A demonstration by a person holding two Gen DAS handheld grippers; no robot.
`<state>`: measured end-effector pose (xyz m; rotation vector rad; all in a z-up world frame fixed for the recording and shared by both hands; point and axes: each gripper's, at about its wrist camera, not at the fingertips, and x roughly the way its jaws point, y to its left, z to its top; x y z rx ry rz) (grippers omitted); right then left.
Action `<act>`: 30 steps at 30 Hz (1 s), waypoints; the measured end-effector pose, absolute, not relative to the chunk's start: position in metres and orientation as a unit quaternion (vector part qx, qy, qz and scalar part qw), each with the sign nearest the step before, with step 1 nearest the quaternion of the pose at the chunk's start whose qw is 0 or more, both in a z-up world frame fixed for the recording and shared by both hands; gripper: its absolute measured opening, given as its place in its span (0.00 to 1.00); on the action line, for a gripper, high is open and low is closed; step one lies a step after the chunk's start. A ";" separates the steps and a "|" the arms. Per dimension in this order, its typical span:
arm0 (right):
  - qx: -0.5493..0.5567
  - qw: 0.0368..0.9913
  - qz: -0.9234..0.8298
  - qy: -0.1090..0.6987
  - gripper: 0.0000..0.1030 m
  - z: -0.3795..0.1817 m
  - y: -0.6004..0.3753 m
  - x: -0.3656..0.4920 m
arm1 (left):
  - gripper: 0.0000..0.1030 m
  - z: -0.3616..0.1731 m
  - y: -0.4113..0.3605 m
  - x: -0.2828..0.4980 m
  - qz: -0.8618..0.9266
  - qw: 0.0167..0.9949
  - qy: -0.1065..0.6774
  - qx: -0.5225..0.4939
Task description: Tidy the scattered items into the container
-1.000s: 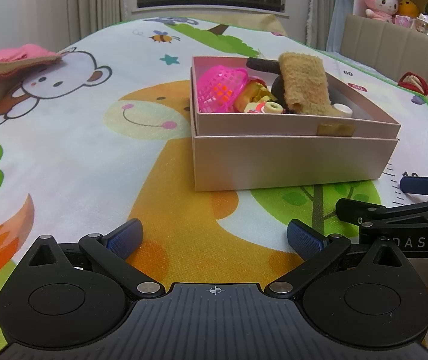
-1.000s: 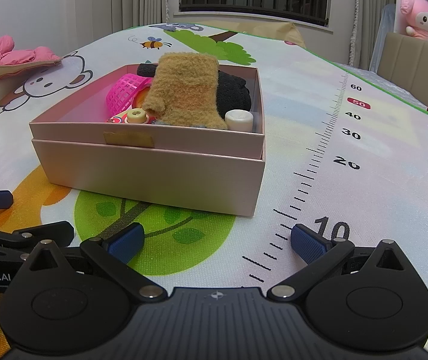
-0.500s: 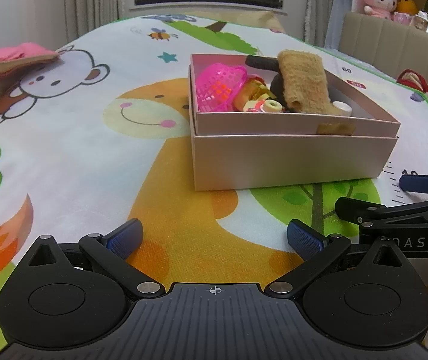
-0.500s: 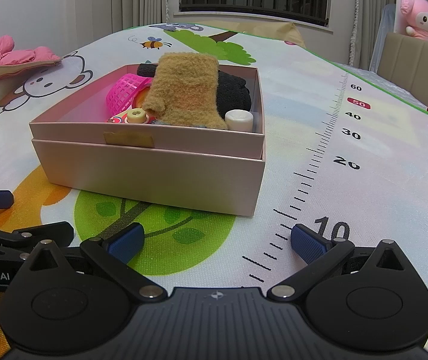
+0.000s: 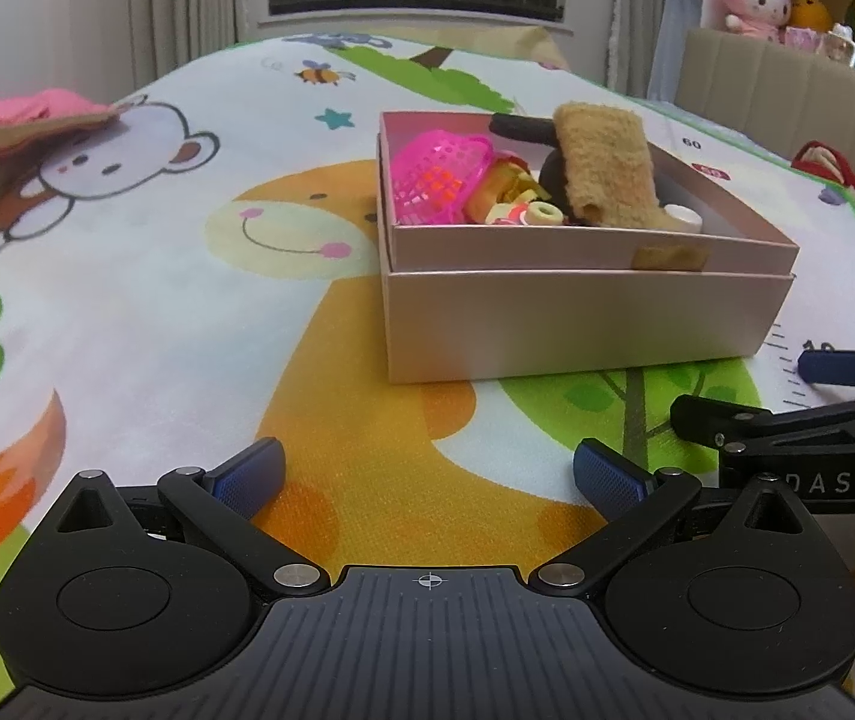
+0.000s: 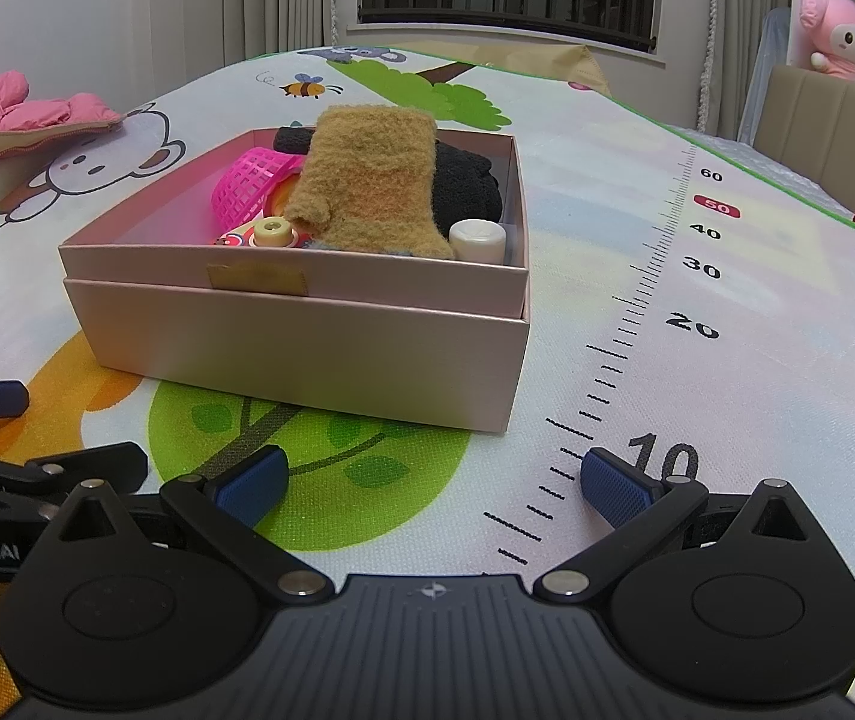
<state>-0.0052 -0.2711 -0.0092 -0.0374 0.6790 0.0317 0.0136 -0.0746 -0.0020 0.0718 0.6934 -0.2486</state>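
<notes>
A pink cardboard box (image 5: pixel 577 324) (image 6: pixel 307 348) stands on the play mat. It holds a tan fuzzy glove (image 5: pixel 604 168) (image 6: pixel 370 186), a black glove (image 6: pixel 463 186), a pink mesh basket (image 5: pixel 439 177) (image 6: pixel 253 183), a white cap (image 6: pixel 476 238) and small round toys (image 5: pixel 538 215). My left gripper (image 5: pixel 427 474) is open and empty, low over the mat, short of the box. My right gripper (image 6: pixel 434 480) is open and empty, in front of the box's near right corner. Each gripper shows at the edge of the other's view.
The colourful play mat (image 5: pixel 157 312) spreads all around. A pink jacket (image 6: pixel 19 111) lies at the far left. Plush toys (image 6: pixel 844 30) sit on a beige headboard (image 6: pixel 835 120) at the far right. A red item (image 5: pixel 829 165) lies at the mat's right edge.
The left wrist view has shifted slightly, the box sitting a touch lower in frame. The right gripper has not moved. Both stay open.
</notes>
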 end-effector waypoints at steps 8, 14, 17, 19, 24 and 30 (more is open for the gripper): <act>-0.017 0.943 0.016 0.333 1.00 -0.009 -0.271 -0.006 | 1.00 -0.002 -0.073 0.015 -0.124 0.932 0.339 0.028; -0.017 0.943 0.016 0.333 1.00 -0.009 -0.271 -0.006 | 1.00 -0.002 -0.073 0.015 -0.124 0.932 0.339 0.026; -0.017 0.943 0.016 0.333 1.00 -0.009 -0.271 -0.006 | 1.00 -0.002 -0.073 0.015 -0.124 0.932 0.339 0.027; -0.017 0.943 0.016 0.333 1.00 -0.009 -0.271 -0.006 | 1.00 -0.002 -0.073 0.015 -0.124 0.932 0.339 0.026; -0.017 0.943 0.016 0.333 1.00 -0.009 -0.271 -0.006 | 1.00 -0.002 -0.073 0.015 -0.124 0.932 0.339 0.027; -0.017 0.943 0.016 0.333 1.00 -0.009 -0.271 -0.006 | 1.00 -0.002 -0.074 0.014 -0.124 0.932 0.339 0.026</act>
